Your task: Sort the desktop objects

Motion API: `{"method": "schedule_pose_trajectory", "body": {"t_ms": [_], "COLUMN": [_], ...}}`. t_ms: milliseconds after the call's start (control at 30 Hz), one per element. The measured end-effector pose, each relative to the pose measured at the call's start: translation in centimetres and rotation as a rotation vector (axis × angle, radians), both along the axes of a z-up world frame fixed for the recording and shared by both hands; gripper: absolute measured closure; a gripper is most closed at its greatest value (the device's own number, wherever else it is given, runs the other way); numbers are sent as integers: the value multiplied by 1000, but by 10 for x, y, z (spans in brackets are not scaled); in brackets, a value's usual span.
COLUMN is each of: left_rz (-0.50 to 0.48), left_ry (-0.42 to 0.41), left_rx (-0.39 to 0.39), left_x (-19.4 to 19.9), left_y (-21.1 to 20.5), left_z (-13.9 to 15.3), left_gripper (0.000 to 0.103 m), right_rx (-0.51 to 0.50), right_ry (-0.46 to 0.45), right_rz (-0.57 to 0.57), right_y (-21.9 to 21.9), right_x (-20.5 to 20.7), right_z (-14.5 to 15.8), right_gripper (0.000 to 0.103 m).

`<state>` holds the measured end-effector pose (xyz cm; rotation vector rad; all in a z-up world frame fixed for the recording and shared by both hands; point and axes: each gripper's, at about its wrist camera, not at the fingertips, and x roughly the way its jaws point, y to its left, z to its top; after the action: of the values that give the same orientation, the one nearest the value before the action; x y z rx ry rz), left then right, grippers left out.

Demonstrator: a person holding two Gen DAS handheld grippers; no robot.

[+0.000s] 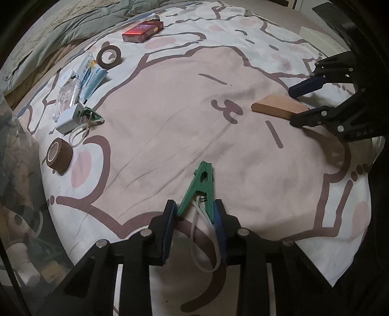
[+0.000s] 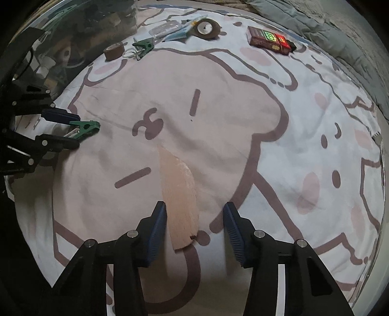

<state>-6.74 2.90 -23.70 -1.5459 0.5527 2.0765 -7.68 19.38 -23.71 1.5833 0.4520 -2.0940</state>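
My left gripper (image 1: 194, 214) stands around the handle end of a green clothes peg (image 1: 199, 187) with a white loop, jaws touching its handles; it looks shut on it. The peg also shows in the right wrist view (image 2: 85, 127) between the left gripper's fingers (image 2: 60, 116). My right gripper (image 2: 194, 218) is open around the near end of a flat wooden piece (image 2: 178, 192), which lies on the bed sheet. In the left wrist view the right gripper (image 1: 299, 104) straddles that wooden piece (image 1: 277, 105).
At the far side lie a red card box (image 1: 142, 30), a dark tape roll (image 1: 109, 56), a blue-white packet (image 1: 91, 73), a white charger (image 1: 69, 119), another green peg (image 1: 93, 116) and a brown bandage roll (image 1: 59, 155). A grey duvet (image 1: 73, 21) borders the sheet.
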Motion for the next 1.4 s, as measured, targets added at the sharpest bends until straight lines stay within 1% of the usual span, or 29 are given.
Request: {"method": "schedule_pose_trajectory", "body": {"t_ms": [67, 133, 167, 233, 300, 500, 667, 933, 1067, 1233, 1300, 1400], "left_rz": [5, 9, 11, 23, 37, 92, 134, 211, 247, 298, 319, 351], "left_ry": [-3, 0, 1, 5, 6, 21, 64, 142, 164, 213, 237, 313], "left_rx": [4, 3, 3, 9, 16, 40, 56, 115, 164, 217, 222, 175], "left_x": [-1, -1, -1, -1, -4, -11, -18, -33, -34, -35, -35, -32], "left_y": [-1, -3, -3, -5, -7, -14, -19, -30, -33, -41, -45, -53], "left_z": [1, 2, 3, 5, 8, 18, 33, 74, 98, 131, 142, 160], "left_gripper": [72, 72, 72, 72, 72, 72, 72, 72, 72, 72, 72, 72], "right_rx": [1, 1, -3, 6, -6, -36, -57, -108, -132, -182, -202, -230], "right_ry": [7, 5, 2, 15, 20, 45, 67, 123, 165, 217, 243, 292], "right_rz": [13, 23, 29, 38, 37, -27, -71, -134, -134, -123, -119, -107], "right_y": [-4, -7, -9, -11, -10, 4, 12, 11, 3, -8, -13, -23], "right_x": [1, 2, 3, 5, 3, -7, -15, -29, -31, -34, -35, -37], "right_z": [0, -1, -1, 2, 5, 19, 35, 65, 81, 106, 118, 137], "right_gripper": [62, 74, 77, 77, 77, 77, 77, 77, 77, 77, 77, 77]}}
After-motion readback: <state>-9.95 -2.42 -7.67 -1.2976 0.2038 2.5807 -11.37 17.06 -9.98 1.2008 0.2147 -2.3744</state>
